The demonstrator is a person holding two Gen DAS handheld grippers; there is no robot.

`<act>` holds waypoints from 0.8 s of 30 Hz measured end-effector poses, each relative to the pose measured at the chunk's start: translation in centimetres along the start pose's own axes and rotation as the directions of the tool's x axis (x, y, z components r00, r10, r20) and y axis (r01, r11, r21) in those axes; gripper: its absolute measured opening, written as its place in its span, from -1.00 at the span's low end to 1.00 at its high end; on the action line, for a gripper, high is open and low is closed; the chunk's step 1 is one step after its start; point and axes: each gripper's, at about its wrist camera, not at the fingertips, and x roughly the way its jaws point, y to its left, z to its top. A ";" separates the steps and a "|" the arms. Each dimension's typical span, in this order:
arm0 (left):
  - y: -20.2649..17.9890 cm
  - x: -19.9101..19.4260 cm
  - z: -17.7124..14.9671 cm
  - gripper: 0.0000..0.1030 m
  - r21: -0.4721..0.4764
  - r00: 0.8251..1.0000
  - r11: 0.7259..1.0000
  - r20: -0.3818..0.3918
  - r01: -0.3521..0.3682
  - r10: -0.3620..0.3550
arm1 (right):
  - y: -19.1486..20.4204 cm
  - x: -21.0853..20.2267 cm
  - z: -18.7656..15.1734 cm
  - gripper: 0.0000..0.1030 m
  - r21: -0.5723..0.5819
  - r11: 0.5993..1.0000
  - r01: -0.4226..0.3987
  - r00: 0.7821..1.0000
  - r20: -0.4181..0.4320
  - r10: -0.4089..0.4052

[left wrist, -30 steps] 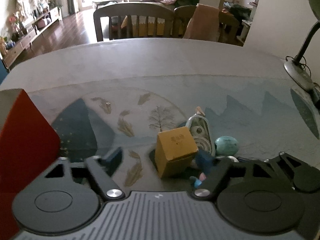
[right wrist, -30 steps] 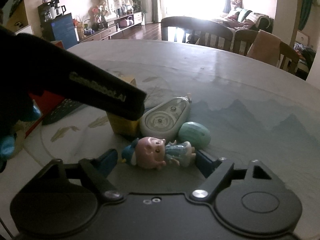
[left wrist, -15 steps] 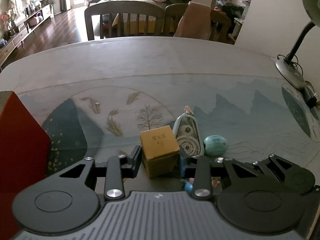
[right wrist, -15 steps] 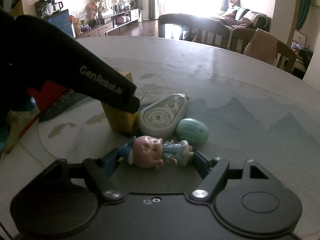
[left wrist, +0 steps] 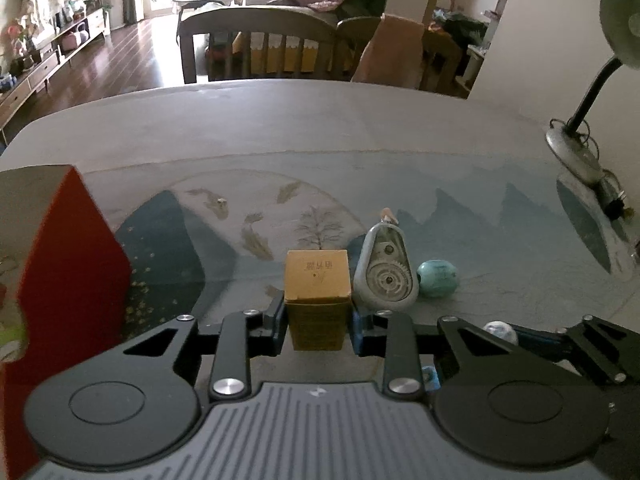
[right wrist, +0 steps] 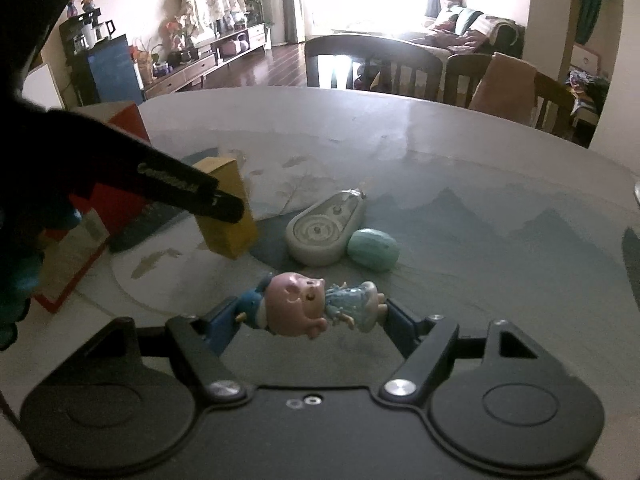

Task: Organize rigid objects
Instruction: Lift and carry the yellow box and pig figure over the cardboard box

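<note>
My left gripper point(left wrist: 318, 326) is shut on a small yellow cardboard box point(left wrist: 317, 298) and holds it above the table; the box also shows lifted in the right wrist view point(right wrist: 228, 216). My right gripper point(right wrist: 310, 314) is shut on a pink pig figurine in a blue dress point(right wrist: 312, 306), held by its ends just above the table. A grey teardrop-shaped correction tape dispenser point(left wrist: 386, 270) point(right wrist: 326, 232) lies flat on the mat. A teal egg-shaped object point(left wrist: 438, 278) point(right wrist: 373, 249) lies beside it on the right.
A red open box point(left wrist: 60, 264) point(right wrist: 116, 184) stands at the left. A desk lamp point(left wrist: 580, 140) stands at the table's right edge. The round table point(left wrist: 320, 128) has a painted mat. Chairs point(left wrist: 256, 44) stand behind it.
My left gripper closed on the yellow box and lifted it off the table, toward the left. My right gripper closed on the pig figurine and raised it slightly.
</note>
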 end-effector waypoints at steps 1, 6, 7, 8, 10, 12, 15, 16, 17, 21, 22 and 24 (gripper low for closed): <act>0.2 -0.4 -0.1 -0.42 -0.001 1.000 1.000 0.003 0.003 -0.003 | 0.1 -0.5 0.1 0.48 0.002 1.000 0.003 1.000 0.000 -0.003; 0.9 -3.1 -0.3 -0.42 -0.004 0.999 0.999 0.017 0.033 -0.033 | 1.0 -3.1 0.4 0.48 0.010 1.000 0.009 1.000 0.013 -0.010; 1.1 -3.7 -0.3 -0.42 -0.003 0.999 0.999 0.019 0.037 -0.037 | 1.3 -3.5 0.6 0.48 0.009 1.000 0.011 1.000 0.016 -0.011; 1.2 -4.3 -0.4 -0.42 0.000 0.999 0.999 0.023 0.043 -0.043 | 1.6 -4.0 0.7 0.48 0.008 1.000 0.011 1.000 0.020 -0.012; 1.6 -5.5 -0.5 -0.42 0.005 0.998 0.999 0.028 0.052 -0.052 | 2.3 -4.9 1.0 0.48 0.008 1.000 0.011 1.000 0.027 -0.011; 2.2 -6.6 -0.6 -0.42 0.005 0.997 0.998 0.031 0.064 -0.065 | 3.1 -6.0 1.4 0.49 0.007 1.000 0.012 0.999 0.038 -0.012; 3.1 -8.2 -0.7 -0.42 -0.003 0.996 0.997 0.042 0.080 -0.080 | 4.4 -7.3 2.0 0.49 0.011 1.000 0.008 0.999 0.049 -0.009; 3.5 -8.8 -0.7 -0.42 -0.004 0.996 0.997 0.047 0.083 -0.082 | 4.9 -7.8 2.2 0.49 0.010 1.000 0.009 0.999 0.054 -0.009; 3.8 -9.3 -0.7 -0.42 -0.004 0.995 0.996 0.050 0.084 -0.084 | 5.5 -8.1 2.4 0.49 0.008 1.000 0.010 0.998 0.057 -0.010; 5.3 -11.6 -0.8 -0.42 0.002 0.993 0.996 0.069 0.091 -0.091 | 7.6 -9.6 3.1 0.49 0.003 1.000 0.005 0.997 0.078 -0.005; 5.7 -12.1 -0.8 -0.42 0.002 0.993 0.996 0.073 0.091 -0.090 | 8.3 -9.9 3.4 0.49 -0.001 1.000 0.005 0.996 0.084 -0.005; 6.6 -13.0 -0.9 -0.42 0.002 0.993 0.996 0.080 0.090 -0.090 | 9.4 -10.5 3.7 0.49 -0.006 1.000 0.001 0.995 0.095 -0.001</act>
